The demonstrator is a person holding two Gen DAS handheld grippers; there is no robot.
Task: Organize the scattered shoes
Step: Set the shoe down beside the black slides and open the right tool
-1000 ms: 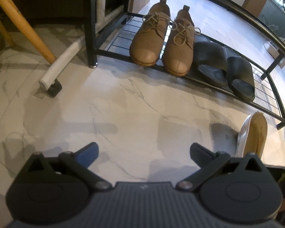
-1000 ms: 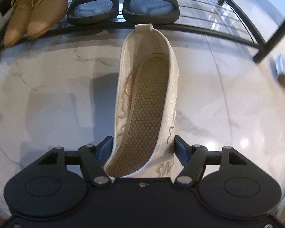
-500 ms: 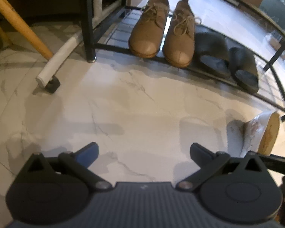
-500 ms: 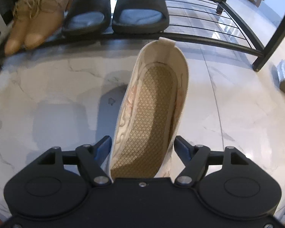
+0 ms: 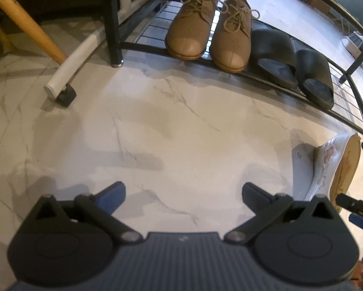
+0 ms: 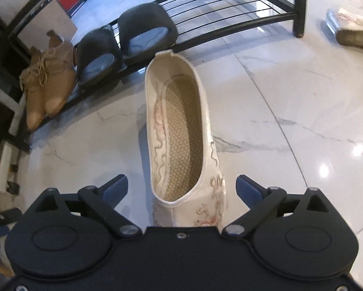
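Standing upright: embroidered white slipper [image 6: 181, 131].

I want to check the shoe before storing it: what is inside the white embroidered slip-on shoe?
Inside the white embroidered slip-on shoe only a tan textured insole shows. The toe end is covered by the upper and the right gripper, so it stays unseen.

Right tongs [image 6: 182, 185] opening wide, pads clear; left tongs [image 5: 183, 191] agape.

On the shoe rack [image 6: 230, 28], lace-up shoes [image 6: 48, 82] sit left of the slides [image 6: 123, 46]. An embroidered slipper [image 6: 181, 131] stands on the floor [image 6: 290, 111] before the rack; another slipper [image 6: 351, 26] lies far right.
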